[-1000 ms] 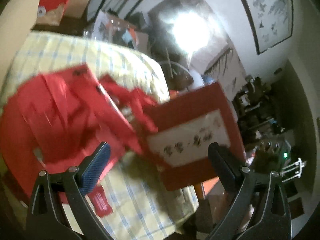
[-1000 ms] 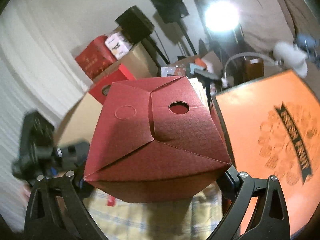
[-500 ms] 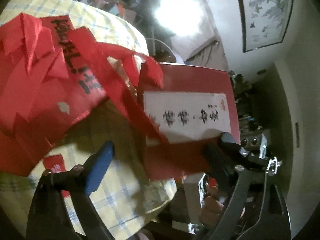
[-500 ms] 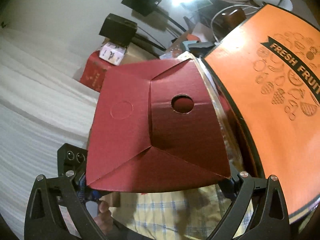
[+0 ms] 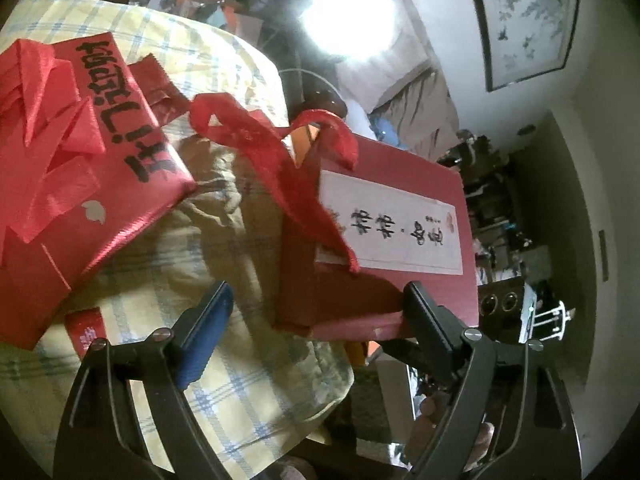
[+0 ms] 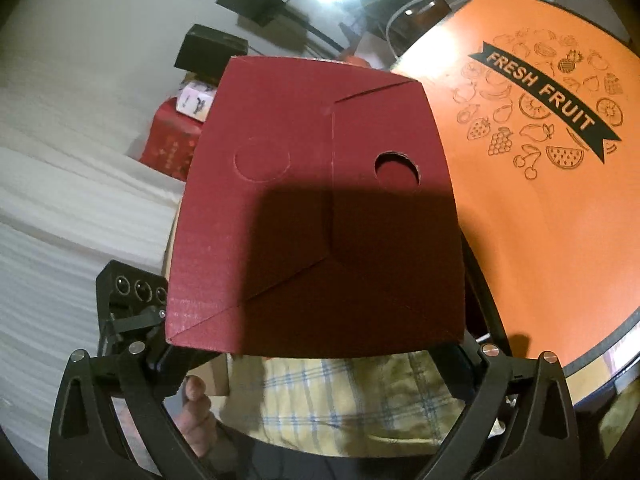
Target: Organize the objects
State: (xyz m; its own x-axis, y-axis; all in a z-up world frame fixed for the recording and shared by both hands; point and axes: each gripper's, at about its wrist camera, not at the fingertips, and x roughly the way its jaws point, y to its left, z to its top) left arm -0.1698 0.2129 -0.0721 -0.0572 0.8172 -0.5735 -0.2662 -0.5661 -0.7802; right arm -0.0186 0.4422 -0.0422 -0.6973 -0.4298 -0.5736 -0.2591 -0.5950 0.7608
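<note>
A dark red cardboard gift box (image 6: pixel 316 208) fills the right wrist view, its folded bottom with a round hole facing me. My right gripper (image 6: pixel 316 350) is shut on it, fingertips hidden behind its sides. In the left wrist view the same box (image 5: pixel 384 240) shows its white calligraphy label and red ribbon handle (image 5: pixel 280 160), held at the table's edge. My left gripper (image 5: pixel 316 316) is open; its right finger (image 5: pixel 424 320) touches the box's near edge and its blue-padded left finger (image 5: pixel 204 328) stands apart over the cloth.
A second red box with ribbons (image 5: pixel 72 184) lies on the yellow checked tablecloth (image 5: pixel 224 360). A small red packet (image 5: pixel 86 330) lies near it. A large orange "FRESH FRUIT" box (image 6: pixel 548 184) stands right of the held box. Cartons (image 6: pixel 176 140) stand behind.
The held red box tilted and came closer to the left gripper, whose right finger now touches it. The right view swung down toward the table, showing more of the orange box.
</note>
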